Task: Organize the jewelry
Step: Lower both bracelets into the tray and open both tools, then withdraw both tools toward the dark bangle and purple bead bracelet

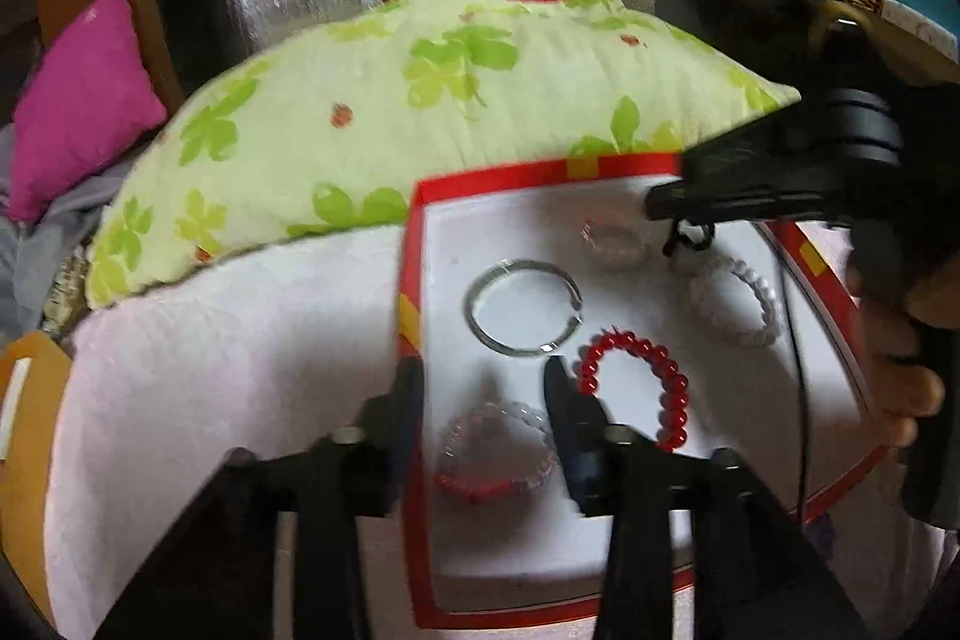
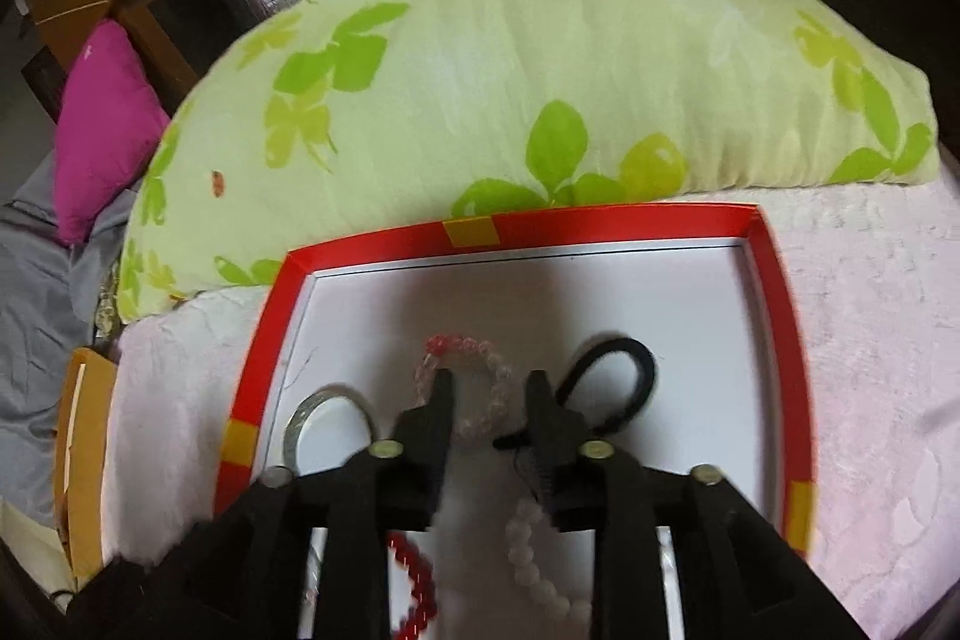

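1. A shallow red-rimmed box [image 1: 414,280] with a white floor lay on a pale pink textured cover, with a green leaf-print pillow [image 1: 420,100] just behind it. The jewelry lay loose on the box floor.

2. In the left wrist view, 5 pieces showed: a clear open bangle [image 1: 523,307] near the middle, a red bead bracelet [image 1: 651,376] just right of it, a white bead bracelet [image 1: 735,301] further right, a pale pink bead bracelet [image 1: 615,241] toward the far wall, and a mixed red-and-clear bead bracelet [image 1: 495,451] nearest the camera.

3. The left gripper [image 1: 483,382] had its jaws spread, with nothing pinched. The mixed bracelet lay flat just below and between the fingers, and the bangle sat just beyond the tips. One finger appeared to sit over the box's left wall, though blur left that uncertain.

4. The right gripper [image 2: 489,379] also had its jaws apart and pressing on nothing. The pale pink bead bracelet [image 2: 471,382] lay between and just ahead of its tips, flat, its ring crossing the gap. This looked like the piece the right hand was nearer to. A black hair tie [image 2: 612,382] lay just right of the right finger.

5. A person's hand [image 1: 900,352] held the right gripper at the left view's right edge.

6. Motion blur softened the beads. In the right view the red and white bracelets were half hidden under the gripper. A small dark thing below the right gripper's tip in the left view could not be made out.
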Tool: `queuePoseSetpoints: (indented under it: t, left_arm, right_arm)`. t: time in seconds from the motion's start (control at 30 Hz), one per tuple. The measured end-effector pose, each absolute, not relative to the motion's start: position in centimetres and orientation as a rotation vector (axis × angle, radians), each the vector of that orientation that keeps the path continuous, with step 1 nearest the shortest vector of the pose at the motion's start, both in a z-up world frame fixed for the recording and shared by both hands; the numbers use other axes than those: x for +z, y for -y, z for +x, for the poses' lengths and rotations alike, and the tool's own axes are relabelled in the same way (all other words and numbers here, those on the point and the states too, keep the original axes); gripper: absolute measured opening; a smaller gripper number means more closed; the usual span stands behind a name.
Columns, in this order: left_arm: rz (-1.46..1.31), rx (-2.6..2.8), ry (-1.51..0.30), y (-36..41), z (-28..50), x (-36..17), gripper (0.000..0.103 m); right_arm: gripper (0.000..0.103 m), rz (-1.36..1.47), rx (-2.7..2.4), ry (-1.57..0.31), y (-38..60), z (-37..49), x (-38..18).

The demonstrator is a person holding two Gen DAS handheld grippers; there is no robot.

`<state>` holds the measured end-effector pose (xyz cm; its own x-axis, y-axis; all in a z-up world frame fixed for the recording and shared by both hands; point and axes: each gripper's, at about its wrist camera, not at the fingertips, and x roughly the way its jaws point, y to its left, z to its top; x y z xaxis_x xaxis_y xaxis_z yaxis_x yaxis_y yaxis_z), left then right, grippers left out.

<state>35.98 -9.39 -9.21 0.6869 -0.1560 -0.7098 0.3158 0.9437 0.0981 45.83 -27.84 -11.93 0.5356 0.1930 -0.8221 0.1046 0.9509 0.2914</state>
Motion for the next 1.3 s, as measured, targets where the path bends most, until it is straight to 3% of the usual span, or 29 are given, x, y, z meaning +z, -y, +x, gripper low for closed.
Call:
queuePoseSetpoints:
  t: [0.37, 0.73, 1.3]
  left_arm:
    - [0.244, -0.237, -0.758, 8.2, 33.6, -7.7, 0.05]
    - [0.283, -0.224, -0.752, 6.4, 27.8, -6.9, 0.052]
    - [0.261, -0.22, -0.801, 2.5, 18.7, -8.2, 0.053]
  right_arm:
    - [0.03, 0.297, 0.104, -0.882, 30.1, 34.3, -6.8]
    - [0.03, 0.303, 0.118, -0.922, 29.6, 24.7, -8.3]
    - [0.03, 0.349, 0.096, -1.004, 29.8, 17.8, -11.6]
